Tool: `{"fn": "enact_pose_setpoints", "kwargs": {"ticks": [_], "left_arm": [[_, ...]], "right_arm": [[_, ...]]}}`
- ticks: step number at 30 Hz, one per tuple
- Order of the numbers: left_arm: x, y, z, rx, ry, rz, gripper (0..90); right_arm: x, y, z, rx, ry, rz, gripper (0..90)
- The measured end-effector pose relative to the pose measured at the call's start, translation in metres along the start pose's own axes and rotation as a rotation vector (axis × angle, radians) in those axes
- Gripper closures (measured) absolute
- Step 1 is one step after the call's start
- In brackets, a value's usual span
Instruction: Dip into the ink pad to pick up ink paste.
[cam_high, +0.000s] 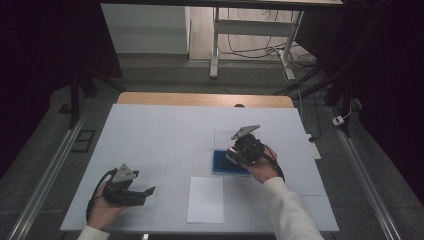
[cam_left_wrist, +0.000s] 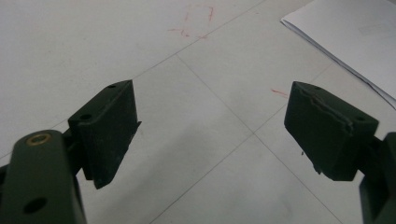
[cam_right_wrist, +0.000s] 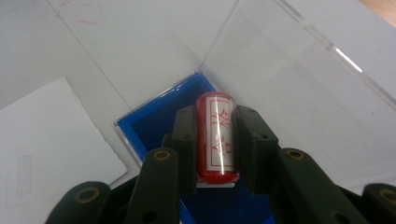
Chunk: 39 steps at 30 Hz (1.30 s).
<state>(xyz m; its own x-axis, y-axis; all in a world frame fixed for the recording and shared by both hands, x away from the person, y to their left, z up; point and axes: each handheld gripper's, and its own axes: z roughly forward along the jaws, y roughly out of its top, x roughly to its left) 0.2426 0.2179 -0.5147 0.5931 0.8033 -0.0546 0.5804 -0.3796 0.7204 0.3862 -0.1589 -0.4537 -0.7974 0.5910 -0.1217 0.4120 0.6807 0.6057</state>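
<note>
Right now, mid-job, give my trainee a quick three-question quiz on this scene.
1. True or false: the left gripper is open and holds nothing.
2. What does the right gripper hold? A) a pen B) a red stamp C) a key
3. Fill in: the stamp is over the blue ink pad, whose clear lid is ____.

Key: 1 true. 2 B. 3 open. The sheet of paper lies on the table beside the pad.

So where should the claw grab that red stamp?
Around the middle of its round body, as the right claw does now: one jaw on each long side of the red stamp, coming from above the blue ink pad. The long, straight sides give the flat jaws an even hold and probably leave the end free for pressing.
</note>
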Motion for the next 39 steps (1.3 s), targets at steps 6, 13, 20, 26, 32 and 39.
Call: {"fn": "enact_pose_setpoints", "kwargs": {"ticks": [6, 13, 20, 26, 32, 39], "left_arm": [[-0.001, 0.0, 0.0, 0.001, 0.002, 0.004, 17.3], [0.0, 0.0, 0.0, 0.001, 0.003, 0.003, 17.3], [0.0, 0.0, 0.0, -0.001, 0.003, 0.002, 17.3], [-0.001, 0.0, 0.0, 0.004, 0.004, 0.006, 17.3], [0.0, 0.0, 0.0, 0.002, 0.004, 0.002, 17.3], [0.0, 0.0, -0.001, 0.0, 0.003, 0.0, 17.3]], "right_arm": [[0.001, -0.002, 0.005, 0.011, 0.003, 0.001, 70.1], [0.003, -0.003, 0.01, 0.025, 0.0, -0.006, 70.0], [0.002, -0.005, 0.014, 0.039, -0.004, 0.0, 70.0], [0.0, -0.007, 0.017, 0.05, 0.003, 0.017, 70.1], [-0.001, -0.003, 0.018, 0.089, 0.006, 0.021, 70.2], [0.001, 0.005, 0.023, 0.183, -0.006, 0.024, 70.3]]}}
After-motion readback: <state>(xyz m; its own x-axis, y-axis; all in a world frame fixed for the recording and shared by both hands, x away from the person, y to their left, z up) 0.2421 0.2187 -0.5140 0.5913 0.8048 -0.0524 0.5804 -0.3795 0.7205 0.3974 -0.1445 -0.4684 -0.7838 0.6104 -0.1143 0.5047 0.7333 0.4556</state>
